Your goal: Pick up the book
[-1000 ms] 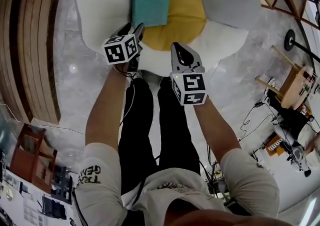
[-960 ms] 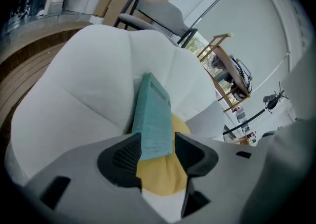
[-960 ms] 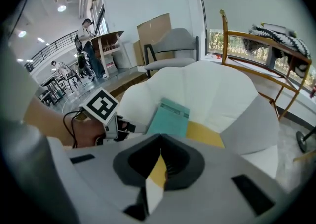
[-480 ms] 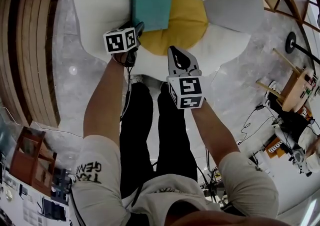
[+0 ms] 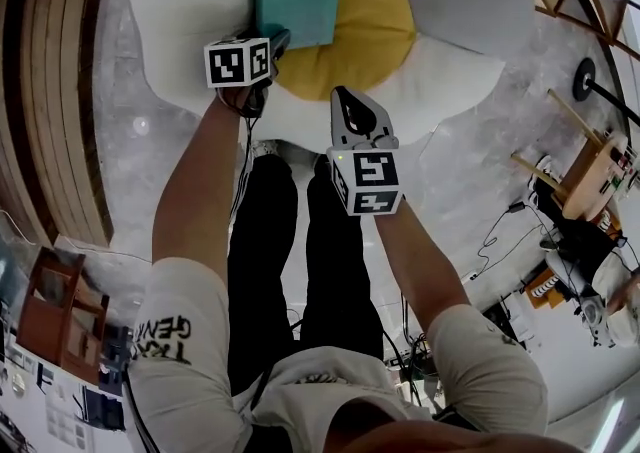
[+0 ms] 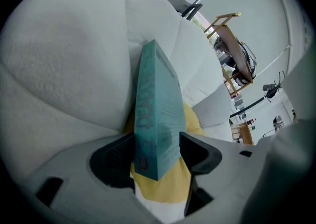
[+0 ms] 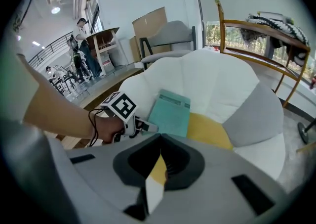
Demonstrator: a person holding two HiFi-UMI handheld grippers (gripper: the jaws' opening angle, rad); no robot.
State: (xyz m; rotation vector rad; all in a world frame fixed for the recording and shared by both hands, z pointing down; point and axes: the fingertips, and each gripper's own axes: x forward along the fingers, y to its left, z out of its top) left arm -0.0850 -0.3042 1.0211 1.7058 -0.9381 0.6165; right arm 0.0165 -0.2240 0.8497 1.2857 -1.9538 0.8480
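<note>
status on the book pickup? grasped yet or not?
Done: the approach. The left gripper is at the book, with the book's near edge between its jaws and both jaws touching it. In hand: the grasp. Left: the lift, since the book lies on the flower cushion. The right gripper is shut, empty and off to the side.

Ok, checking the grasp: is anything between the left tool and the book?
Nothing visible. A corner of the book sits directly between the jaws of the left tool, above the yellow cushion; the right tool is apart from it.
</note>
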